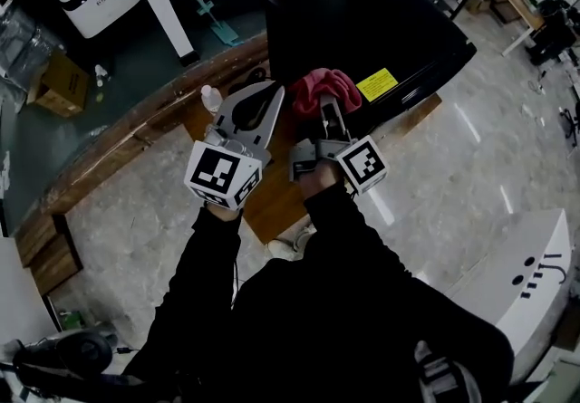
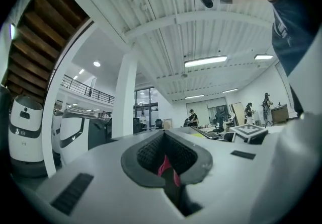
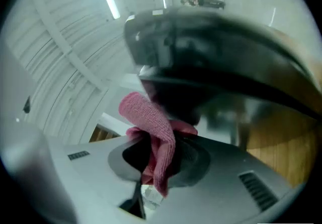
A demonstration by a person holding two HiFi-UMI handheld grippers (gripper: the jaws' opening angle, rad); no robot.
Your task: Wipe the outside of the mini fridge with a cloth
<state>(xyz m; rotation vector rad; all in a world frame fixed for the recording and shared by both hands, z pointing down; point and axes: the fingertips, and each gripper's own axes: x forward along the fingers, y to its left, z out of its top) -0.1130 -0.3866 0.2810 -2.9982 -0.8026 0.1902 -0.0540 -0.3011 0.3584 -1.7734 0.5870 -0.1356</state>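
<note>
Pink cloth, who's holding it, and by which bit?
The right tool pinches the pink cloth by a bunched fold, one end sticking out. The left tool seems to nip a small pink edge too.

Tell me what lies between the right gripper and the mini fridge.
The pink cloth: the right gripper clamps it, and it bunches out toward the black mini fridge. The right gripper view shows it best.

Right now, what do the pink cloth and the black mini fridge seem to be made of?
Pink cloth: probably microfibre or terry, matte. A fine knitted texture shows, and it droops softly from the right gripper.
Mini fridge: painted metal or plastic, I cannot tell which. It is smooth black with a slight sheen.
</note>
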